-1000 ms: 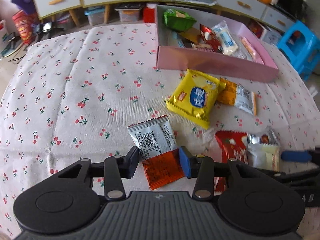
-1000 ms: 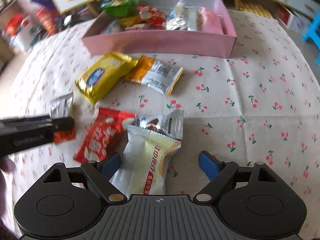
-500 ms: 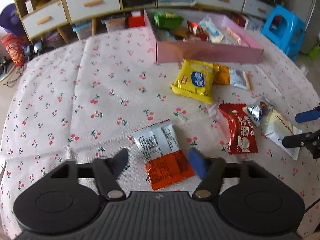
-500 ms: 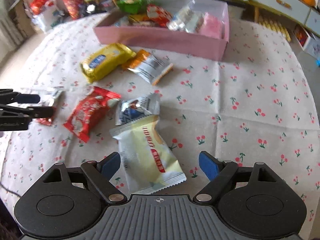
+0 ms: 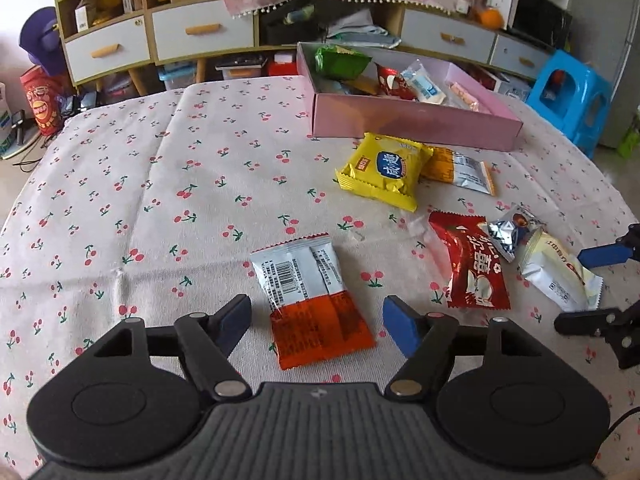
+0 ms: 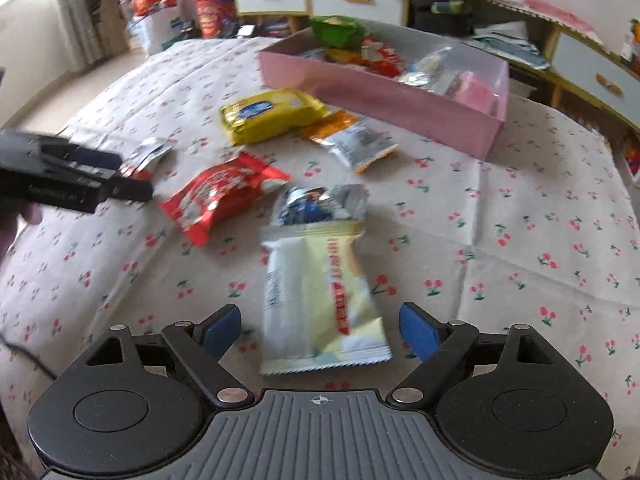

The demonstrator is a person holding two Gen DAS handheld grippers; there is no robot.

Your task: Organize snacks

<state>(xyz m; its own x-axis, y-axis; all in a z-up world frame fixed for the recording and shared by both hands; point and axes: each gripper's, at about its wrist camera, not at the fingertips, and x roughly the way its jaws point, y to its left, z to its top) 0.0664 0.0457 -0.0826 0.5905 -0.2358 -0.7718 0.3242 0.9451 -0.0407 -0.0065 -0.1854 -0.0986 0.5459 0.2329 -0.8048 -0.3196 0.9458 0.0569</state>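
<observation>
My left gripper (image 5: 318, 320) is open above a silver and orange packet (image 5: 312, 300) that lies flat on the cloth between its jaws. My right gripper (image 6: 320, 330) is open above a cream packet (image 6: 320, 300), also seen in the left wrist view (image 5: 558, 270). A pink box (image 5: 416, 124) with several snacks stands at the back. In front of it lie a yellow packet (image 5: 386, 170), an orange and silver packet (image 5: 460, 168), a red packet (image 5: 474, 266) and a small silver packet (image 5: 510, 232).
The table wears a cherry-print cloth (image 5: 160, 184). Drawers and shelves (image 5: 192, 36) stand behind it, and a blue stool (image 5: 572, 96) at the far right. The left gripper shows in the right wrist view (image 6: 72, 178), the right gripper in the left wrist view (image 5: 600, 284).
My left gripper opened, let go of the silver and orange packet and pulled back and up. My right gripper also drew back from the cream packet, staying open.
</observation>
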